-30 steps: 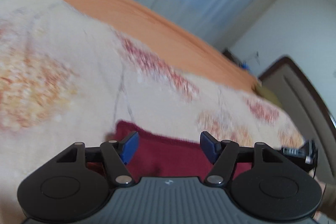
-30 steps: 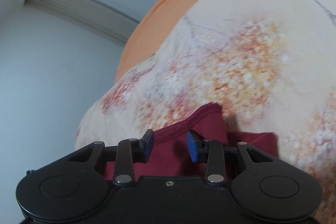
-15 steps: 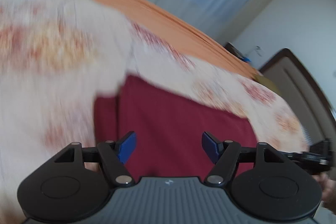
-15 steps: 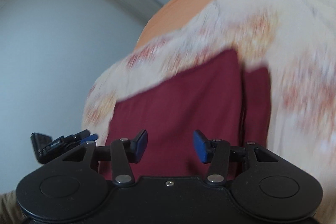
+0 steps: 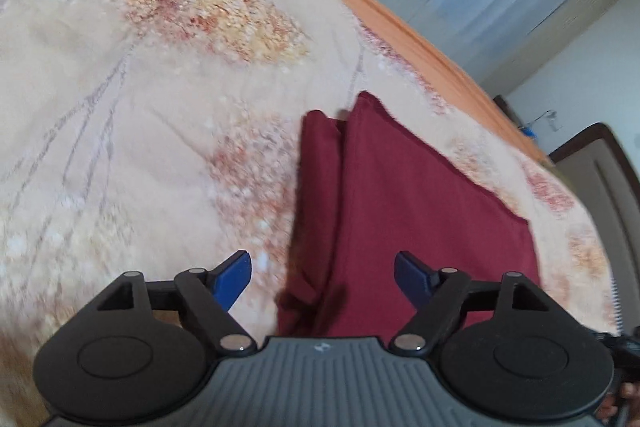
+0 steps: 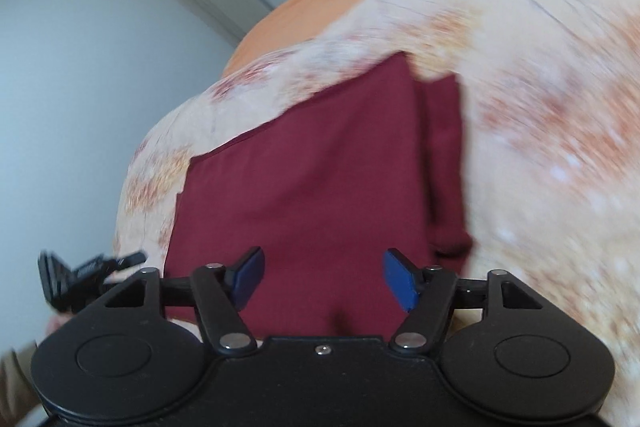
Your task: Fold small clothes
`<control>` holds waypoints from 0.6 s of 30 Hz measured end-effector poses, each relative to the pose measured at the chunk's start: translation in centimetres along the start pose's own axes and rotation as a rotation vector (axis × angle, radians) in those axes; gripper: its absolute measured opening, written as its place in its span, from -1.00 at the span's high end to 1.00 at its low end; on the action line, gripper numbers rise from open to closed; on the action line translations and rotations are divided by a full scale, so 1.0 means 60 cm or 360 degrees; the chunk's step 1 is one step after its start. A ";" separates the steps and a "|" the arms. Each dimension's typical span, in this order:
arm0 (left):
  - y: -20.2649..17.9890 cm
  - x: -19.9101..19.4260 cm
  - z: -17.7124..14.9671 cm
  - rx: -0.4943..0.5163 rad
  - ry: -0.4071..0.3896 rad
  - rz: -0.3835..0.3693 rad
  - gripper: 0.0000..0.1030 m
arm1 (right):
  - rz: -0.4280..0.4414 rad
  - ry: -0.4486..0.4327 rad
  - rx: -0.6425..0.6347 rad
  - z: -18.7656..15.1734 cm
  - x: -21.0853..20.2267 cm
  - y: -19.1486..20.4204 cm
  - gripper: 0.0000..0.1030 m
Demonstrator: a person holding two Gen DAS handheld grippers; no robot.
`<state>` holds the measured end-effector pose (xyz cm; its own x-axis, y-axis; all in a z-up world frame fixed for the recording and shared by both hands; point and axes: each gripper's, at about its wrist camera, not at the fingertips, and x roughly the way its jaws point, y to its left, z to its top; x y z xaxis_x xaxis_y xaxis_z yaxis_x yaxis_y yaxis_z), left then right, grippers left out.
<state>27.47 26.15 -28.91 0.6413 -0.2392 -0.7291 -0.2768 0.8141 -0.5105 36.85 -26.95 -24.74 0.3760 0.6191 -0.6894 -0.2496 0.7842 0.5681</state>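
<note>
Both tongs, left (image 5: 322, 275) and right (image 6: 323, 277), are spreading empty above the shirt (image 5: 420, 211) on the bed (image 5: 140, 115); a careless regrasp could undo its fold.

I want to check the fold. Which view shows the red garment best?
The right wrist view: the red garment fills its middle, with three edges and the folded strip visible. The left wrist view shows it off to one side, its near part hidden by the tool.

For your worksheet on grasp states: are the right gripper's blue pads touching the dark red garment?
Apart. In the right wrist view the right gripper has jaws opening wide, blue pads clear, and the dark red garment lying flat behind them.
</note>
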 end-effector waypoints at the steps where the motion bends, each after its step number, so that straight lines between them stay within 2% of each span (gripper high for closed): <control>1: 0.002 0.014 0.005 0.0004 0.0023 0.0025 -0.60 | -0.0012 0.0002 -0.0040 0.003 0.011 0.015 -0.66; 2: 0.003 0.027 0.010 -0.0007 0.0046 0.0034 -0.60 | -0.0016 0.0009 -0.0068 0.005 0.023 0.028 -0.72; 4: 0.010 0.054 0.011 -0.0052 0.0098 0.0013 -0.62 | 0.0019 0.0042 -0.0089 0.008 0.050 0.050 -0.71; 7: 0.009 0.077 0.018 -0.0037 0.0130 -0.0006 -0.64 | 0.0059 0.0087 -0.0119 0.014 0.081 0.084 -0.71; 12: 0.001 0.101 0.025 0.0010 0.0178 -0.0094 -0.69 | 0.0104 0.0104 -0.0150 0.012 0.103 0.129 -0.71; 18: -0.004 0.127 0.030 0.0021 0.0217 -0.0237 -0.70 | 0.0107 0.0136 -0.0160 -0.001 0.113 0.146 -0.71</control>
<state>33.69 25.10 -33.53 0.5713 -0.4263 -0.7014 -0.1763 0.7708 -0.6121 37.18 -15.87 -24.46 0.2794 0.6681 -0.6896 -0.3614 0.7386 0.5691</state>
